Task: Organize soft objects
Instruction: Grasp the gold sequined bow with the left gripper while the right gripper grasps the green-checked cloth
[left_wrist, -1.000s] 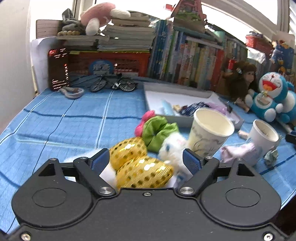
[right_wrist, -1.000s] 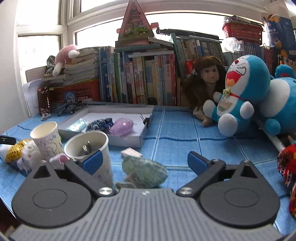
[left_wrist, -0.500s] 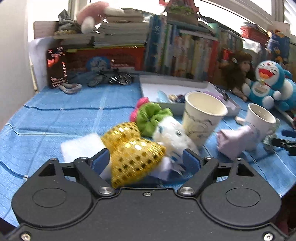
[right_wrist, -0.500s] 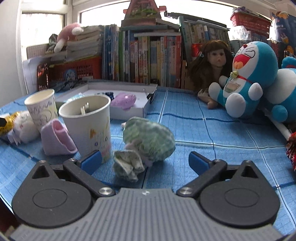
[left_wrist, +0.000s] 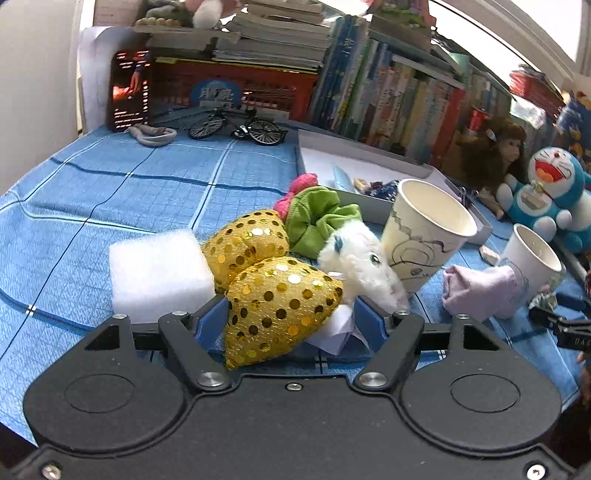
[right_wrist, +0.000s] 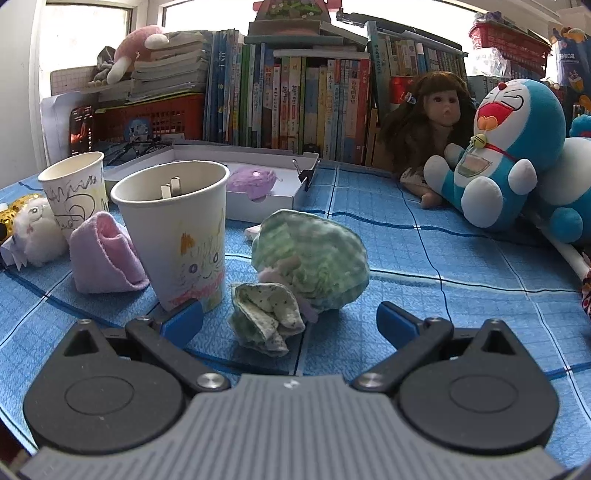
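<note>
A plush toy with gold sequinned lobes and a white fluffy head lies on the blue cloth. My left gripper straddles its near lobe and a white tag. Its jaws are closing, with the pads beside the lobe but not clearly pressing on it. A white foam block and a green scrunchie lie beside the toy. My right gripper stands wide open, low over the cloth. A small dotted cloth lies between its fingers, and a green knitted bundle just beyond.
Two paper cups stand left of the right gripper, with a lilac cloth between them. Behind is a white tray holding a purple fluffy thing. A doll, a blue plush and books line the back.
My left gripper's jaws have narrowed around the gold toy's near lobe. My right gripper has come down and closer to the green bundle, and the dotted cloth now lies between its fingers.
</note>
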